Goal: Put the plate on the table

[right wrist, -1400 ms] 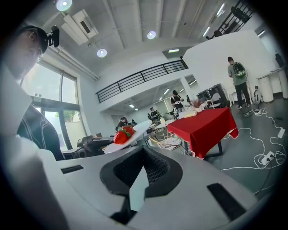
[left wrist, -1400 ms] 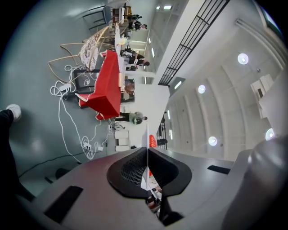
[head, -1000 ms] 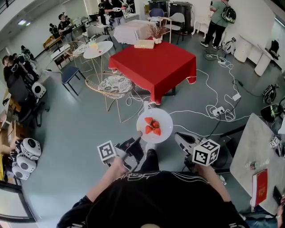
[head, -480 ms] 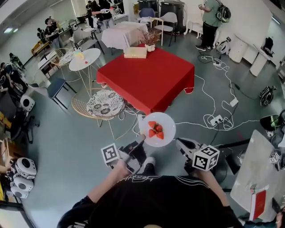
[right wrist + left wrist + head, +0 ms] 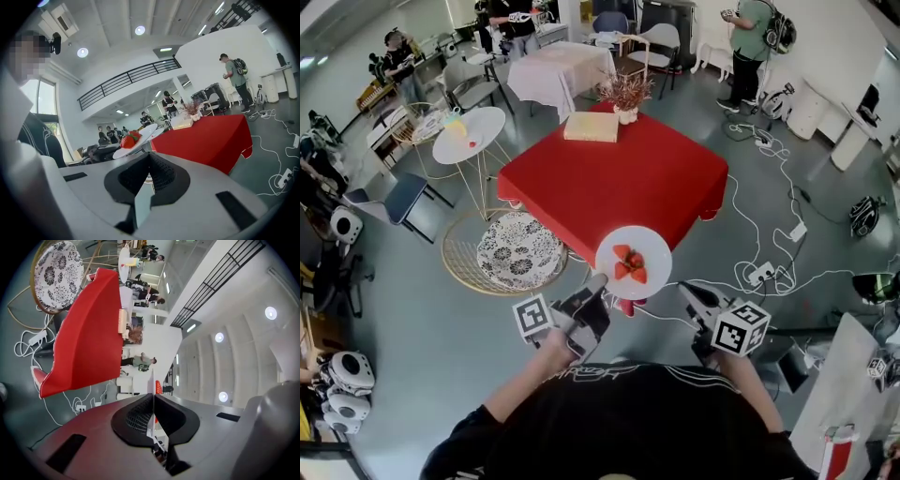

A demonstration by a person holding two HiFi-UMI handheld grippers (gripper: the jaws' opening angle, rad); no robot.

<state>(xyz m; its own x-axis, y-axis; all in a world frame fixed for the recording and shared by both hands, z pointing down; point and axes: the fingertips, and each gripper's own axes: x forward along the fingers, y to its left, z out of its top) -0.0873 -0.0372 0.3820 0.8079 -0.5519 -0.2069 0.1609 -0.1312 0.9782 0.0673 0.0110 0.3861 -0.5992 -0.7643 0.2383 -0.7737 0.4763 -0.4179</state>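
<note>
Left gripper (image 5: 599,281): jaws pinched together on the near-left rim of the plate; its own view shows the rim edge-on between the pads (image 5: 140,416).
Right gripper (image 5: 683,287): jaws together with nothing between them, to the right of the plate and apart from it.
Plate (image 5: 649,246): white, carried in the air roughly level, in front of the near edge of the red table and not resting on anything.
Strawberries (image 5: 628,265): a few loose ones sit mid-plate, free to roll if it tips.
Step in hand: my reading is the carry toward the table, with the set-down not yet begun.
Red table (image 5: 600,183): square with a hanging cloth; the near and middle parts of the top are bare.
Box (image 5: 591,127): flat and pale, on the far side of the table top.
Vase of dried flowers (image 5: 625,97): at the far edge, just right of the box.
Patterned chair (image 5: 517,249): just left of the table's near corner, off the plate's path.
Next move: bring the plate further out over the bare near part of the top, keep it level, lower it until the base sits flat, then part the left jaws. The one-sided rim grip makes a tilt the main risk.
</note>
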